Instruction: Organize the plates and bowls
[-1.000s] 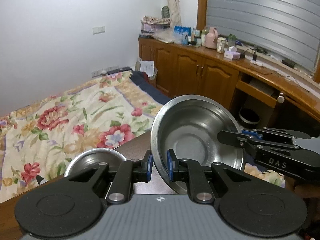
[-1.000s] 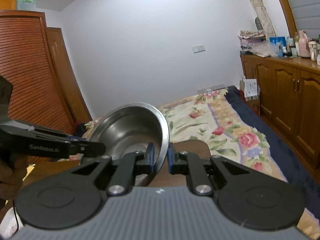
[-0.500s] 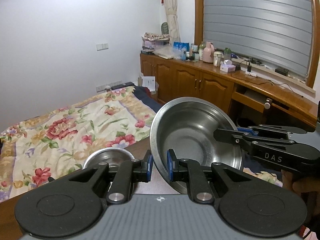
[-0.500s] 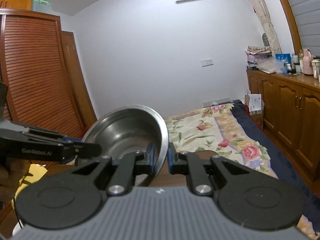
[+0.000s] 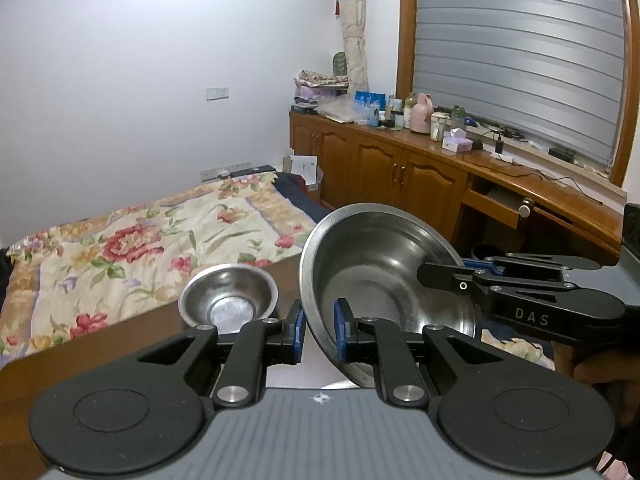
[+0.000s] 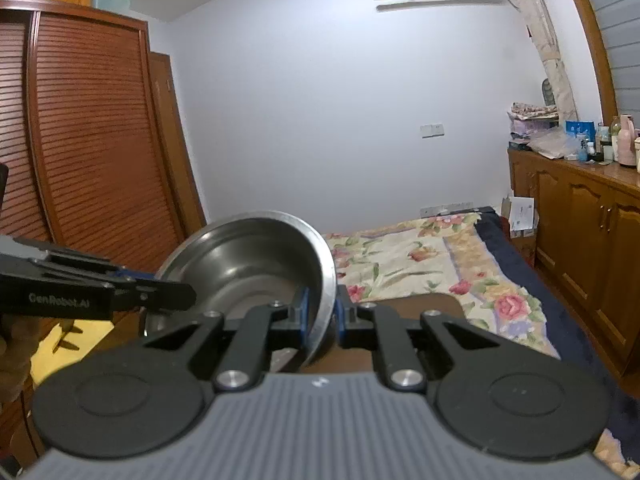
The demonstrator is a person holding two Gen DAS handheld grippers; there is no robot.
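Observation:
A large steel bowl (image 5: 380, 280) hangs tilted above the brown table (image 5: 120, 340), gripped on opposite sides of its rim. My left gripper (image 5: 318, 330) is shut on its near-left rim, blue pads on either side of the wall. My right gripper (image 5: 426, 276) reaches in from the right and is shut on the far rim. In the right wrist view the same bowl (image 6: 248, 260) sits between the right gripper's (image 6: 322, 316) pads, and the left gripper (image 6: 188, 296) comes in from the left. A small steel bowl (image 5: 228, 296) stands upright on the table, left of the big one.
A bed with a floral quilt (image 5: 160, 240) lies beyond the table. Wooden cabinets (image 5: 400, 176) with bottles and boxes on top line the right wall. A slatted wooden wardrobe (image 6: 80, 140) stands at the left. A person's hand (image 5: 600, 368) holds the right gripper.
Both grippers have carried the large bowl sideways and slightly up. In the left wrist view the small bowl has slid rightward and now shows its inside. Both grips are unchanged.

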